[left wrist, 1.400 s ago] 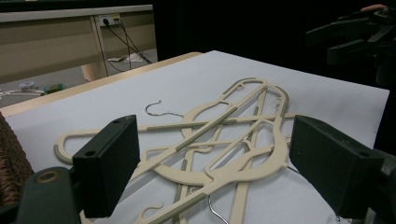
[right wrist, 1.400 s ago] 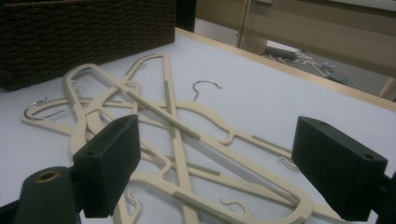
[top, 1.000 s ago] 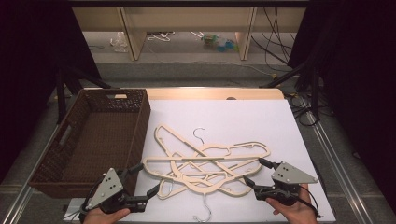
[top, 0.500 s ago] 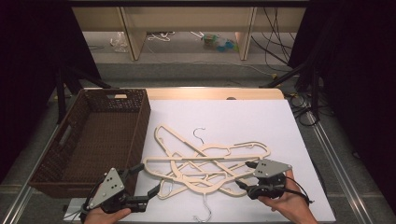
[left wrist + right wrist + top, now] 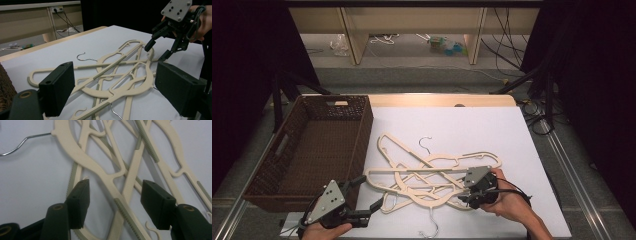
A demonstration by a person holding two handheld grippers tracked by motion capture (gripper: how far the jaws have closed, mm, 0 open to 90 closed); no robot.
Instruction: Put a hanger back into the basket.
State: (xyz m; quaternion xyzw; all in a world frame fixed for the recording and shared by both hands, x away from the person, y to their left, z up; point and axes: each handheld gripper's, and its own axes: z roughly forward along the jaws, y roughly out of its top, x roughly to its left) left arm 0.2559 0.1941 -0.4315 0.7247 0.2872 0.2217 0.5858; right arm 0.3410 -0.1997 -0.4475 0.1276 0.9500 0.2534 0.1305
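So right gripper (image 5: 467, 199) hangs spread over the hanger pile (image 5: 432, 175); imo straddle one bar only. Left gripper (image 5: 369, 196) is spread too, idle near the basket (image 5: 297, 150).

black jaws, grey three-cornered plates, trailing cables

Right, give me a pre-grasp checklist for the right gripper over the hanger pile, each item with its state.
1. Right gripper fingers spread to take a hanger arm: ok, wide apart in the right gripper view.
2. A hanger arm between the fingers: ok, cream arms of the hanger pile cross the gap.
3. One hanger alone in the gap: not ok, several overlapping arms lie there.
4. Pile free to lift: not ok, the hangers are interlaced and a wire hook sticks out.
5. Left gripper clear of the pile: cannot tell; it is open at the pile's near-left edge.
6. Basket ready to receive: ok, nothing in it.
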